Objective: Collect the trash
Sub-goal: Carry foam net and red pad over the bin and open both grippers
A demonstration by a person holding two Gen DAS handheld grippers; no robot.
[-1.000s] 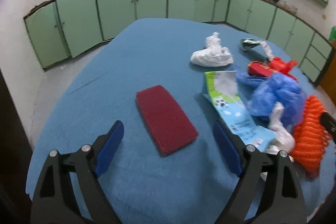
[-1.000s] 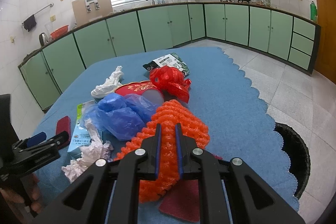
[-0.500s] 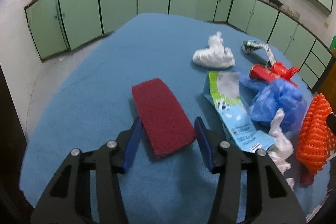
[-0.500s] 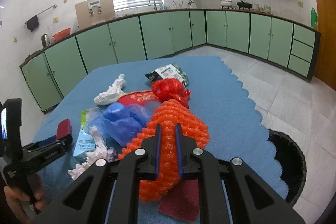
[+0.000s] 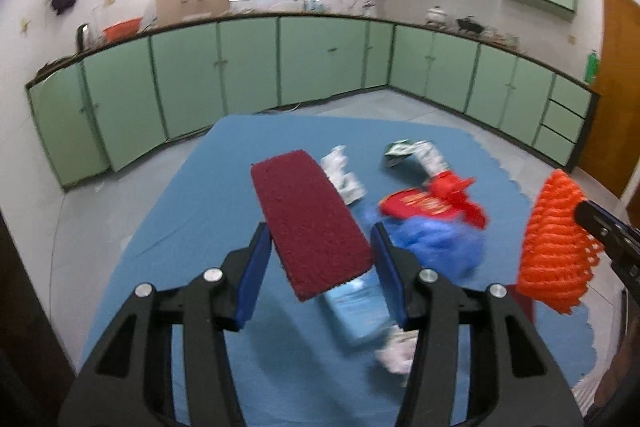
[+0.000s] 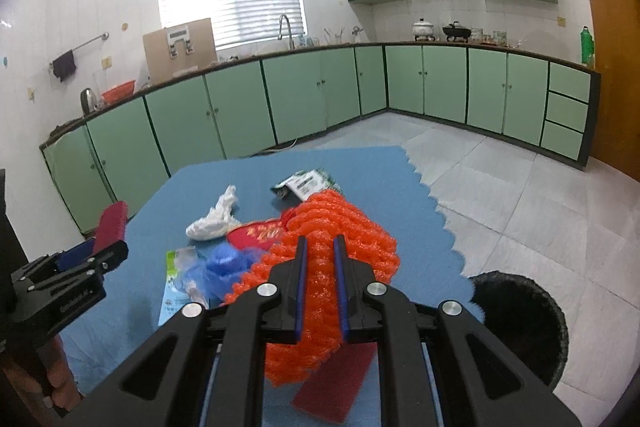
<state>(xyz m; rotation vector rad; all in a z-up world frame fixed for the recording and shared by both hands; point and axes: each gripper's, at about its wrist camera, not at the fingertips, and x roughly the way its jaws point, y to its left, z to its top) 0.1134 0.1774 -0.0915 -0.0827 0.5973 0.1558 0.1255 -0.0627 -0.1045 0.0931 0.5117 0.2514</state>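
My left gripper (image 5: 320, 247) is shut on a dark red scouring pad (image 5: 312, 227), held off the blue table (image 5: 180, 227) with its far end sticking forward. From the right wrist view that gripper (image 6: 86, 259) and the pad (image 6: 112, 227) sit at the left edge. My right gripper (image 6: 321, 247) is shut on an orange foam net (image 6: 332, 223), which hangs clear of the table; the net (image 5: 556, 247) also shows at the right of the left wrist view.
On the table lie a white crumpled bag (image 6: 212, 223), a blue plastic bag (image 6: 224, 267), red packaging (image 6: 260, 233), a green-white wrapper (image 6: 304, 183), a light blue packet (image 6: 176, 283) and a second red pad (image 6: 340, 383). A black bin (image 6: 520, 315) stands on the floor at the right.
The left jaws closed around the red pad and lifted it off the table. The right gripper rose with the orange net still in it.
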